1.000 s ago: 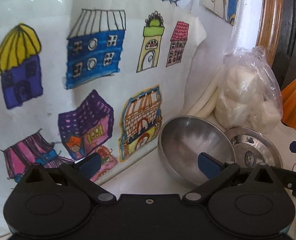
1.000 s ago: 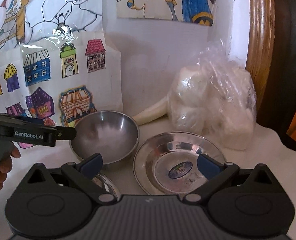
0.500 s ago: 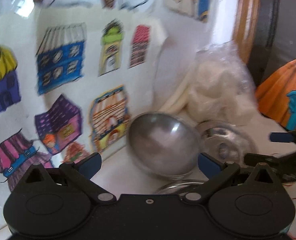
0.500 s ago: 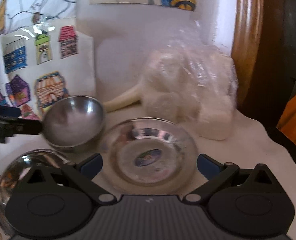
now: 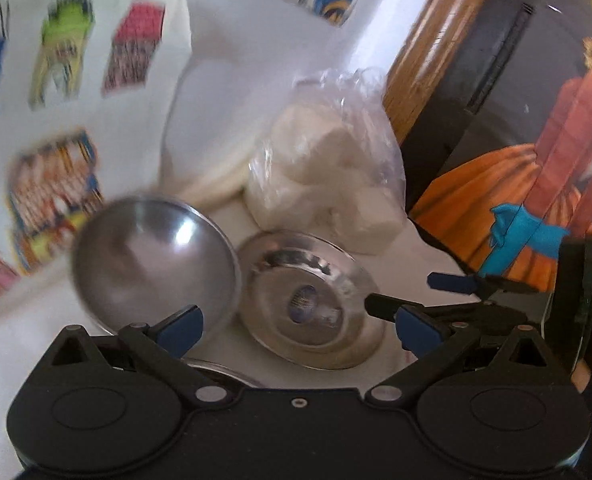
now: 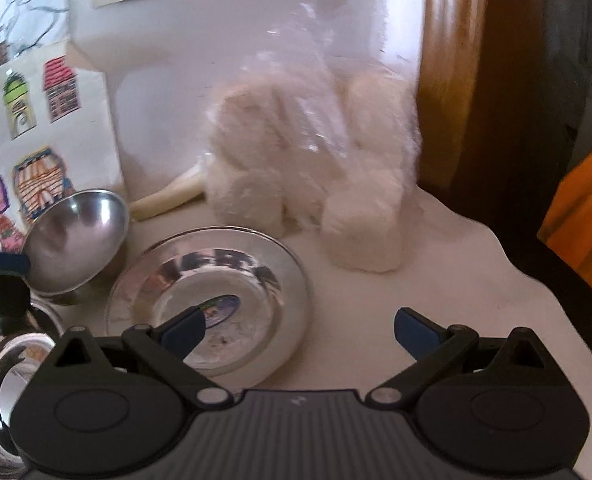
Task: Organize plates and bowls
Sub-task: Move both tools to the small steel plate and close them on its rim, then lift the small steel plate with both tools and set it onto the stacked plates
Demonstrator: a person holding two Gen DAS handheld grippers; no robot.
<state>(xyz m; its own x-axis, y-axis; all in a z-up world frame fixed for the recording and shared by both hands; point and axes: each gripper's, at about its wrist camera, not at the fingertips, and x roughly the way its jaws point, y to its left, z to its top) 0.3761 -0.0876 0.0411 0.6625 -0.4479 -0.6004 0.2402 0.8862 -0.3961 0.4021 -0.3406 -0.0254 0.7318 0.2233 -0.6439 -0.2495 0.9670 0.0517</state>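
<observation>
A steel bowl point(image 5: 152, 264) rests tilted by the wall, its opening toward me, and a flat steel plate point(image 5: 312, 304) with a blue sticker lies right beside it. My left gripper point(image 5: 298, 330) is open and empty, its fingers framing the plate's near rim. In the right wrist view the same bowl point(image 6: 76, 240) and plate point(image 6: 212, 304) sit left of centre. My right gripper point(image 6: 300, 330) is open and empty, its left finger over the plate. A second shiny bowl point(image 6: 12, 380) shows at the lower left, partly cut off.
A clear bag of white lumps point(image 6: 316, 176) stands behind the plate against the white wall. Coloured house drawings point(image 5: 48, 188) hang at the left. A wooden frame point(image 6: 448, 80) and the edge of the white cloth point(image 6: 476, 280) lie to the right.
Both views have swung to the right. The plate now sits between my left gripper's fingers, and my right gripper has shifted right and closer to the plate. The bowl and plate have not moved.
</observation>
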